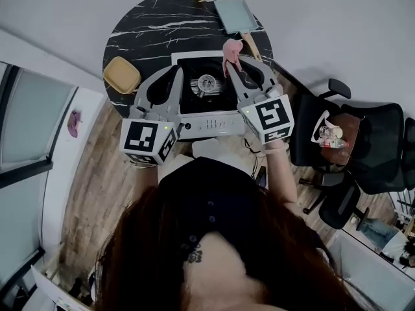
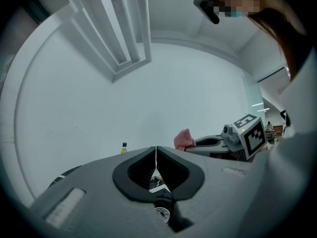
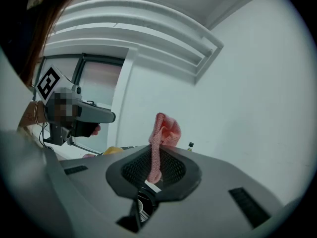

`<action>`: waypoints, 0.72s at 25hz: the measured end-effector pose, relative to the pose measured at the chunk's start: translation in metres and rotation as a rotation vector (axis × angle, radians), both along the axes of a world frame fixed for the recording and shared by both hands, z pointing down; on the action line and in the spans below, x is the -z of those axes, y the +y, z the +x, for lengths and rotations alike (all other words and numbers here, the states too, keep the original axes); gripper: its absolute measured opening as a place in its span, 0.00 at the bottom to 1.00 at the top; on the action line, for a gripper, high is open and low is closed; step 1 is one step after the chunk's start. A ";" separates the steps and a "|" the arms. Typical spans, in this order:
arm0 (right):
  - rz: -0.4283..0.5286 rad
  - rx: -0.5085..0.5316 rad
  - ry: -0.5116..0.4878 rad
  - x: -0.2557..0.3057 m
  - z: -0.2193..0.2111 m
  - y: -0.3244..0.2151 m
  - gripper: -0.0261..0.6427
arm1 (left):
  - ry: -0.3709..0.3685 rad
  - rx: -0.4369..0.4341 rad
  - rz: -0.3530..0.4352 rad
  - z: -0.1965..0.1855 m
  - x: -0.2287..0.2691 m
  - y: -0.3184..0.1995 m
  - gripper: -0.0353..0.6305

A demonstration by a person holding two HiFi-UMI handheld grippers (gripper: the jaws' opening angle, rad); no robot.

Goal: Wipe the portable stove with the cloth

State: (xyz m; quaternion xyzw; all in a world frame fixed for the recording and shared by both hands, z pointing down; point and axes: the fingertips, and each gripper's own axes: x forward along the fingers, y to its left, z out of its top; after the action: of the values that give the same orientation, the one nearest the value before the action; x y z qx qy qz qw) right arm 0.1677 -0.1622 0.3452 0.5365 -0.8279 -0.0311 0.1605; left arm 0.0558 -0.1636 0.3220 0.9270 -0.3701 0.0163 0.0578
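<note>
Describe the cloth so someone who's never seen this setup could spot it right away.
On the round black marble table sits a portable stove. Over its far right corner, the right gripper pinches a bunched cloth between its jaws. It is the only pink, soft thing there, unlike the pale rectangular pan behind it and the yellow dish at left.

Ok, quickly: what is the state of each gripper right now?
Left gripper: closed, holding nothing.
Right gripper: closed on the pink cloth.
</note>
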 end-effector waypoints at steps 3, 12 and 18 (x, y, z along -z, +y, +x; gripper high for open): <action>-0.012 0.044 0.029 -0.007 0.000 -0.012 0.09 | -0.004 0.026 -0.008 -0.001 -0.004 -0.006 0.08; -0.043 0.191 0.108 -0.030 -0.009 -0.049 0.09 | -0.018 0.103 -0.029 -0.008 -0.013 -0.024 0.08; -0.063 0.325 0.179 -0.052 -0.025 -0.072 0.09 | -0.027 0.147 -0.049 -0.015 -0.019 -0.035 0.08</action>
State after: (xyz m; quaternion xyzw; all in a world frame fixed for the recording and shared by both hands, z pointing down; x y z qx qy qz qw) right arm 0.1423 -0.2346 0.3970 0.3853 -0.8868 -0.0780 0.2430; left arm 0.0405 -0.1983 0.3407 0.8953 -0.4375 0.0336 0.0766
